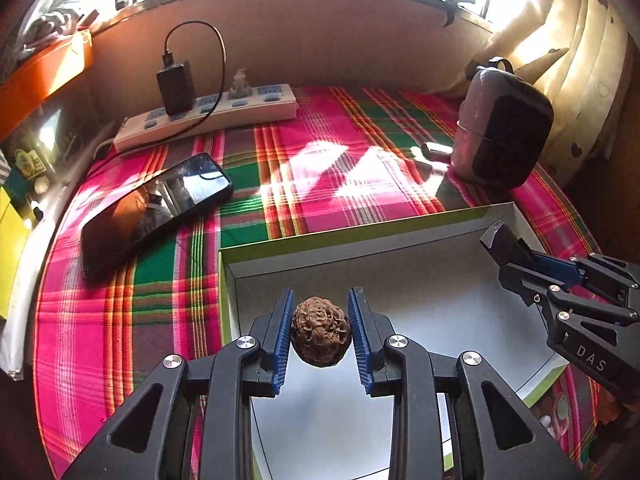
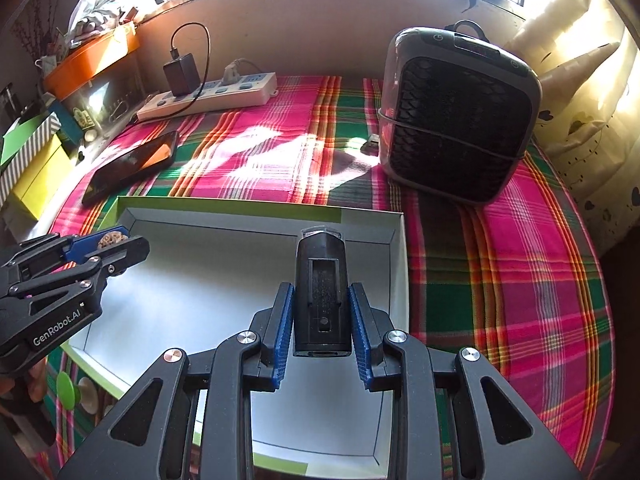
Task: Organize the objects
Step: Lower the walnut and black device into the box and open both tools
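Two black grippers with blue ribbed pads hang above a shallow white cardboard box with lime-green outer walls [image 2: 224,296], which lies on a pink, green and orange plaid cloth [image 2: 520,280]. Closest in, the left gripper [image 1: 320,330] pinches a brown, deeply wrinkled walnut [image 1: 320,332] between its pads, clear of the box floor. The right gripper [image 2: 322,316] is clamped on a black oblong device with a recessed slot and a clear tip [image 2: 322,288]; what it is cannot be made out. White lettering reads "GenRobot.AI" on the left gripper's side and "DAS" on the right one's, the rest cut off. Beyond the box lie a black smartphone [image 1: 156,208], screen up, and a grey rounded appliance with a black grille [image 2: 456,120]. Farthest back, a white power strip [image 1: 208,120] carries a black charger [image 1: 176,88].
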The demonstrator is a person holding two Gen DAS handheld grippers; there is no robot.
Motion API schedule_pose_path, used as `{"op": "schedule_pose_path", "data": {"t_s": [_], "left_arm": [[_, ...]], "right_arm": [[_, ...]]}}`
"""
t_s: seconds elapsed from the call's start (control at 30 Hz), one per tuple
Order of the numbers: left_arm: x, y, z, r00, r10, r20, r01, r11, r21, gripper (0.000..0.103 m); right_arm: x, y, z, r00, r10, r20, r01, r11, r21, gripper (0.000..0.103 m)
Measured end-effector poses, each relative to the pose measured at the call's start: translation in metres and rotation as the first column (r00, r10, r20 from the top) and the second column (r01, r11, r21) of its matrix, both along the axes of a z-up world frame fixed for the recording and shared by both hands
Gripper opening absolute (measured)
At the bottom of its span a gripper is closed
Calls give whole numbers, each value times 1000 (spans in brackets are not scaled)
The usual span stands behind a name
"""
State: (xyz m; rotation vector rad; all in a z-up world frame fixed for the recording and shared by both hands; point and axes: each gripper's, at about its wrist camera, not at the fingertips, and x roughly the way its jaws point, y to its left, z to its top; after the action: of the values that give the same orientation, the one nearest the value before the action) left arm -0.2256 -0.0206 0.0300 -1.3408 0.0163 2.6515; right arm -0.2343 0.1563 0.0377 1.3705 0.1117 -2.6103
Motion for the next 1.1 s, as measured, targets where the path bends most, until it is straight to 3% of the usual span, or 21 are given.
{"op": "schedule_pose_path", "data": {"t_s": [0.37, 1.1], "left_arm": [[-11, -2, -14, 1000, 18, 25, -18, 1000, -15, 26], [-13, 1, -14, 1000, 14, 21, -13, 999, -45, 27]], "right_arm": [[-5, -2, -7, 1000, -8, 12, 8, 1000, 1, 29], [-6, -2, -15, 1000, -11, 7, 11, 1000, 8, 29]]}}
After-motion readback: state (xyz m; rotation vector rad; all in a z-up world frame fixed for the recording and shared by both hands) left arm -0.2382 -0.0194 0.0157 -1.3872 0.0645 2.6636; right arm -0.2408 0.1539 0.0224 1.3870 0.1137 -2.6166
